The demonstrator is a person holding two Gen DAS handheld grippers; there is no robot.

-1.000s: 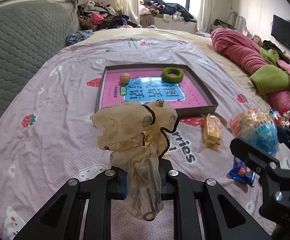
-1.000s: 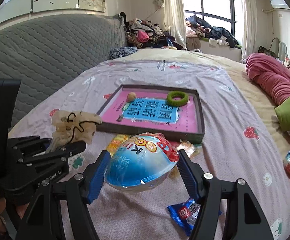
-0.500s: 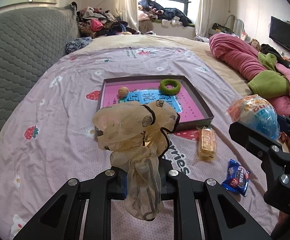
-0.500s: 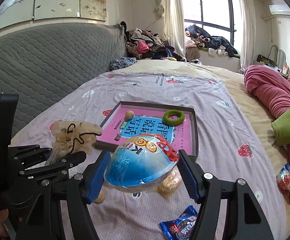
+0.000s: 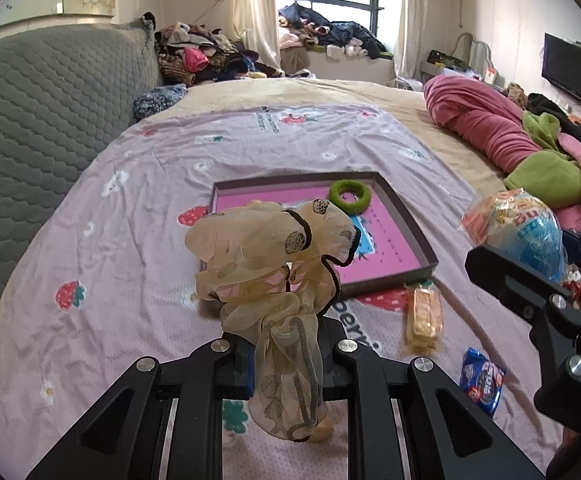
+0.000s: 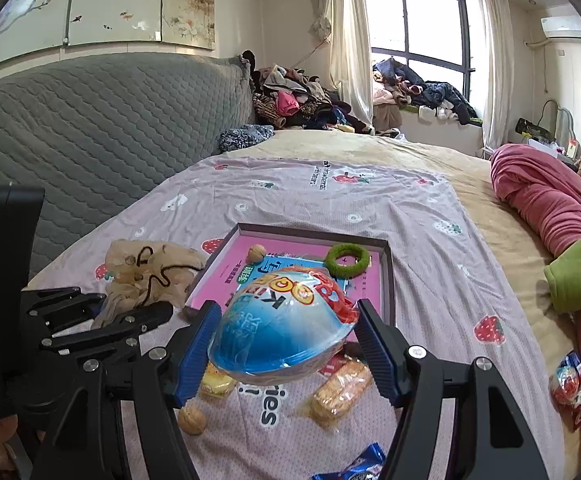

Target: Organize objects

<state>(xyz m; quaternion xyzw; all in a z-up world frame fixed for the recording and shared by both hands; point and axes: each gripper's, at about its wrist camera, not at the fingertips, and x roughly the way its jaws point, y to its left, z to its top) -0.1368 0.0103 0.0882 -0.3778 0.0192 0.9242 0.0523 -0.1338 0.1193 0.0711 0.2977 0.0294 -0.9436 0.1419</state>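
Sheer beige scrunchie (image 5: 278,256) sits clenched in our left gripper (image 5: 286,360) and the egg-shaped toy pack (image 6: 282,328) is grasped by our right gripper (image 6: 286,344), both held above the bed toward the tray (image 6: 388,280) at twelve o'clock, presumably for sorting there.

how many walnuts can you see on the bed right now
2. One walnut lies inside the pink tray, near its far left corner. The other walnut sits on the bedsheet under the right gripper. More may be hidden.
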